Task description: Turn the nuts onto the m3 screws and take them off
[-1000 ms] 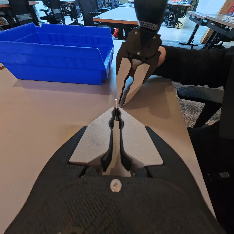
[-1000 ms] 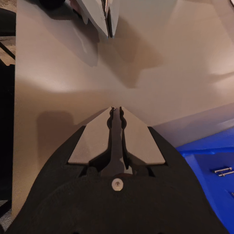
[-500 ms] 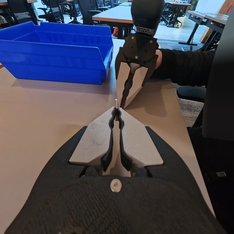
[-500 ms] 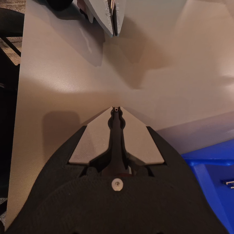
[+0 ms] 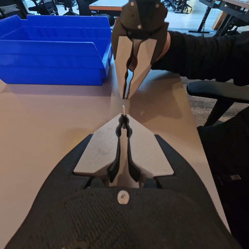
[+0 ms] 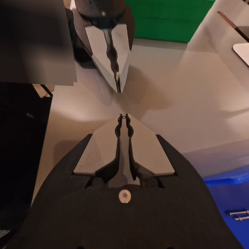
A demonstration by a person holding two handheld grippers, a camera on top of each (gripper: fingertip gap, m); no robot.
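Note:
My left gripper (image 5: 124,116) is shut on a thin m3 screw (image 5: 123,109), whose shank sticks out past the tips. In the right wrist view this gripper (image 6: 118,91) points back at the camera, and the screw (image 6: 117,76) shows between its jaws. My right gripper (image 6: 123,115) is shut on a tiny nut (image 6: 123,117) held at its very tips. In the left wrist view the right gripper (image 5: 126,97) points down at the screw's end, a short gap away. Both are held above the beige table (image 5: 40,128).
A blue bin (image 5: 53,53) stands on the table at the far left, with loose screws (image 6: 238,216) inside. The table's right edge is close, with a black chair (image 5: 215,91) beyond it. A person's sleeve (image 5: 202,53) holds the right gripper. Some 4 cm of space lies between my two pairs of fingers.
The right gripper closed on the nut at the table, then rose and tilted to face the left gripper. The left gripper kept hold of the screw.

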